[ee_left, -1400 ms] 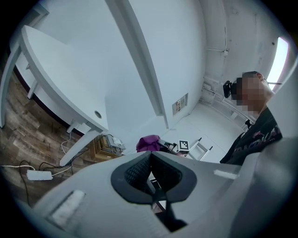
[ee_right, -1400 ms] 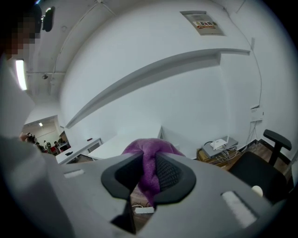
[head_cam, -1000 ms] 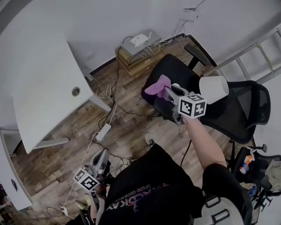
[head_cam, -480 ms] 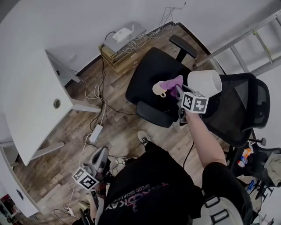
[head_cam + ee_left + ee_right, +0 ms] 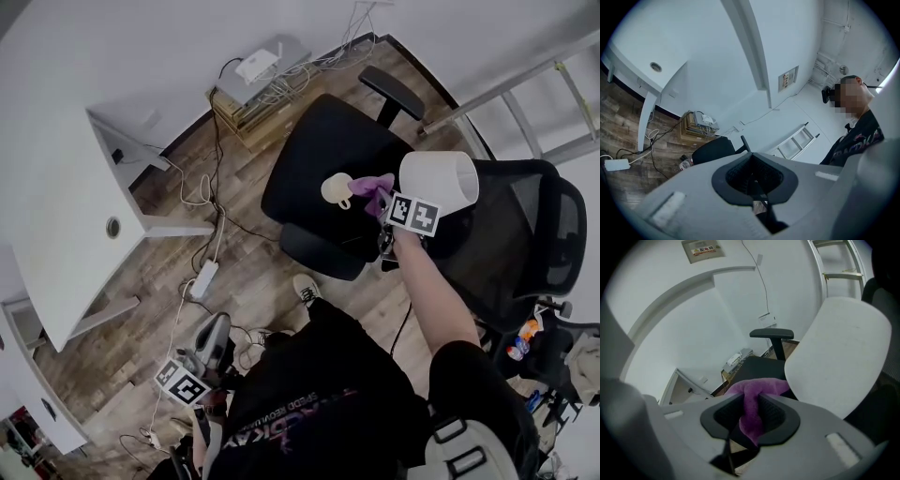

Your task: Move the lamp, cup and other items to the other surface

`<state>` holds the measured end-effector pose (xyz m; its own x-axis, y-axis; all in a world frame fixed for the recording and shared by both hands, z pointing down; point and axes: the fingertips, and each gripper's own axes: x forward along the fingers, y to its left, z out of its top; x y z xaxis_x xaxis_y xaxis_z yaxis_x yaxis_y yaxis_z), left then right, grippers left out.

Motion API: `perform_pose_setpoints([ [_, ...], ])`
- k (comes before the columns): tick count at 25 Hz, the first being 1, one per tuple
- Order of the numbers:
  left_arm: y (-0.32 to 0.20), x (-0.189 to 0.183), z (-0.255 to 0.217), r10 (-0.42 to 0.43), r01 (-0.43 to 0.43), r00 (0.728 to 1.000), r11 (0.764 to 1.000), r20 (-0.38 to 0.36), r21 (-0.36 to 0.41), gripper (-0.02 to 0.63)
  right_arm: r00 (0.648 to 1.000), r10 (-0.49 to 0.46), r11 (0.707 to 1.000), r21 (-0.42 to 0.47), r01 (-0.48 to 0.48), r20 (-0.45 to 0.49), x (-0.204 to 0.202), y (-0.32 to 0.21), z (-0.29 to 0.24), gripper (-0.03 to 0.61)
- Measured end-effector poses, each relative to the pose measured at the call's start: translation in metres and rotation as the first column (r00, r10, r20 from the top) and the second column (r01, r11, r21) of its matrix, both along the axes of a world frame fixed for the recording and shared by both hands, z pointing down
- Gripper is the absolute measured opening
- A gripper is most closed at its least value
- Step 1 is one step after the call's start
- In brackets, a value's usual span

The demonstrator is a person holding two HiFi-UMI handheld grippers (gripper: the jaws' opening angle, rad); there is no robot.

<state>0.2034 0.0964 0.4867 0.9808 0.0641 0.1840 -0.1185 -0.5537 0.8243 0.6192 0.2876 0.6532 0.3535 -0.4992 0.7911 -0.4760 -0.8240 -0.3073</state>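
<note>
Chair seat sits mid-frame in the head view. Cup lies on the seat, near its front edge. Cloth is just right of the cup, also over the seat. Lamp shade is just right of the cloth, between it and the chair back; the lamp's base is hidden. Armrest is beyond the seat. Worktop stands well to the left. Power strip lies on the floor between worktop and chair. Box of cables is against the wall. Ladder is far right.

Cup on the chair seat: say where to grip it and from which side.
Probably the cup by its wall, coming from above on the head view's left: its handle, the purple cloth and the lamp shade crowd its right.
</note>
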Motion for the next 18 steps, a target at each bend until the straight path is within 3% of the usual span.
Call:
perform_pose_setpoints([
  [4, 0.003, 0.009, 0.0, -0.007, 0.007, 1.0, 1.0, 0.013, 0.002, -0.005, 0.998, -0.012, 1.0, -0.01, 0.013, 0.065, 0.001, 0.001, 0.018, 0.152],
  [9, 0.014, 0.014, 0.003, -0.021, 0.021, 1.0, 1.0, 0.017, -0.006, -0.005, 0.997, -0.046, 0.999, -0.015, 0.047, 0.068, -0.002, 0.003, 0.025, 0.192],
  [12, 0.019, 0.015, 0.005, -0.036, 0.036, 0.999, 0.999, 0.011, -0.013, -0.004, 0.994, -0.077, 0.997, 0.014, 0.076, 0.074, -0.005, -0.002, 0.025, 0.16],
  [16, 0.022, 0.006, 0.008, -0.063, 0.063, 0.998, 0.998, 0.0, -0.022, -0.005, 0.991, -0.13, 0.991, 0.035, 0.129, 0.038, -0.01, -0.015, 0.015, 0.009],
  [18, 0.023, -0.001, 0.007, -0.078, 0.078, 0.997, 0.997, -0.009, -0.021, -0.005, 0.983, -0.184, 0.982, 0.039, 0.183, 0.022, -0.019, -0.023, 0.009, -0.002],
])
